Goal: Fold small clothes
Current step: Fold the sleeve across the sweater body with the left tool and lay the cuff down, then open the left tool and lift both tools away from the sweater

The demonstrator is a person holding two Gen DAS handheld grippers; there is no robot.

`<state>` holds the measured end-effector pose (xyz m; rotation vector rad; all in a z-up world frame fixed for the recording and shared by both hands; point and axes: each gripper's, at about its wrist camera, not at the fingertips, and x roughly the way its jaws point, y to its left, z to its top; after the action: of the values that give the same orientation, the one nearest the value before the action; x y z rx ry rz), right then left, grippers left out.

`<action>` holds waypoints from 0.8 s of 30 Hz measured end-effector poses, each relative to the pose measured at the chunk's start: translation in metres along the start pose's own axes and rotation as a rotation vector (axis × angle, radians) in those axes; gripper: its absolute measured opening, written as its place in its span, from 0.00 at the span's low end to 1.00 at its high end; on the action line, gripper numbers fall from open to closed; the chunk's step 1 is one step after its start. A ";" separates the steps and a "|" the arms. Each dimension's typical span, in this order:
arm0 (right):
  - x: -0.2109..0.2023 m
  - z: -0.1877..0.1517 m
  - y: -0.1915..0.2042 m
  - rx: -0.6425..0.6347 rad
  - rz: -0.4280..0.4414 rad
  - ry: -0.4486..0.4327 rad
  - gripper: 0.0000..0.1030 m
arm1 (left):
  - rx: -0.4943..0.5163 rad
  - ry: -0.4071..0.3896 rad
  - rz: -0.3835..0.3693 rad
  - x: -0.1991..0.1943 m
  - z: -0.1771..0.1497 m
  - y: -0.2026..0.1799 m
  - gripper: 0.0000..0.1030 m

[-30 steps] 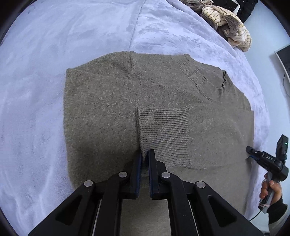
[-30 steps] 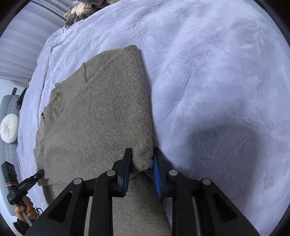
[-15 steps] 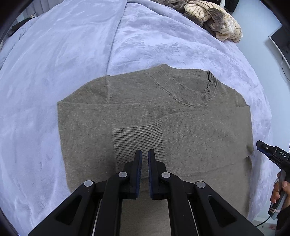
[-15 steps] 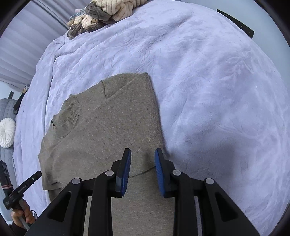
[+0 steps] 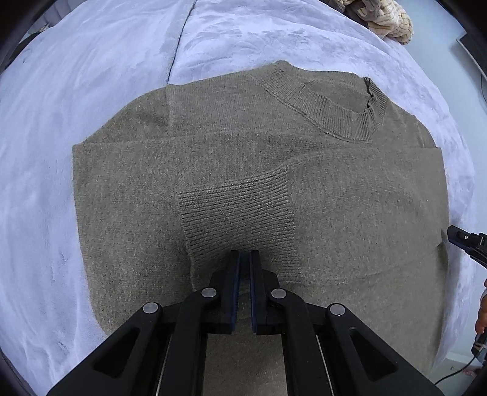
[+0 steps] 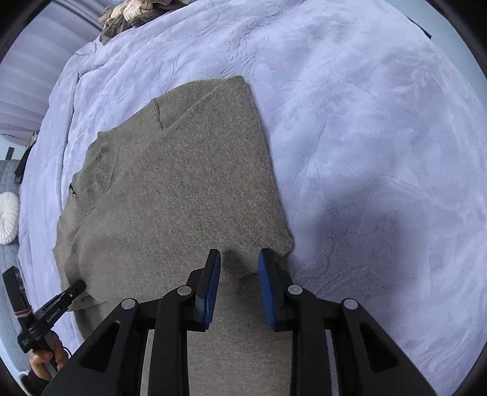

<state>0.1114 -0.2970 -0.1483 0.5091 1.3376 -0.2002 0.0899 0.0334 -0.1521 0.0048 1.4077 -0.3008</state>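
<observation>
We see the sweater (image 5: 127, 213) lying flat, collar (image 5: 334, 118) away from us, sleeve (image 5: 237, 219) folded across. Left gripper (image 5: 245, 254) closed, empty; right gripper (image 6: 239, 254) has just been opening, gripping nothing.

Right gripper (image 6: 239, 259) jaws parted over grey-brown sweater (image 6: 182, 189), lilac blanket (image 6: 365, 137)

The sweater's (image 5: 350, 198) lower hem is hidden behind the gripper bodies in both views. The clothes pile (image 5: 383, 18) is cut off by the top edge.
</observation>
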 end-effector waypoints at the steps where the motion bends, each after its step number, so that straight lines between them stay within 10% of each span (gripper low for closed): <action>1: -0.005 -0.001 -0.002 0.008 -0.008 -0.007 0.31 | -0.002 0.001 -0.001 0.000 0.000 0.000 0.07; 24: -0.042 -0.081 -0.007 0.104 0.063 0.020 0.47 | 0.034 0.080 -0.005 -0.043 -0.086 0.027 0.07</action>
<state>0.0276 -0.2714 -0.1212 0.6417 1.3337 -0.2137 0.0065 0.0835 -0.1292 0.0412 1.4820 -0.3314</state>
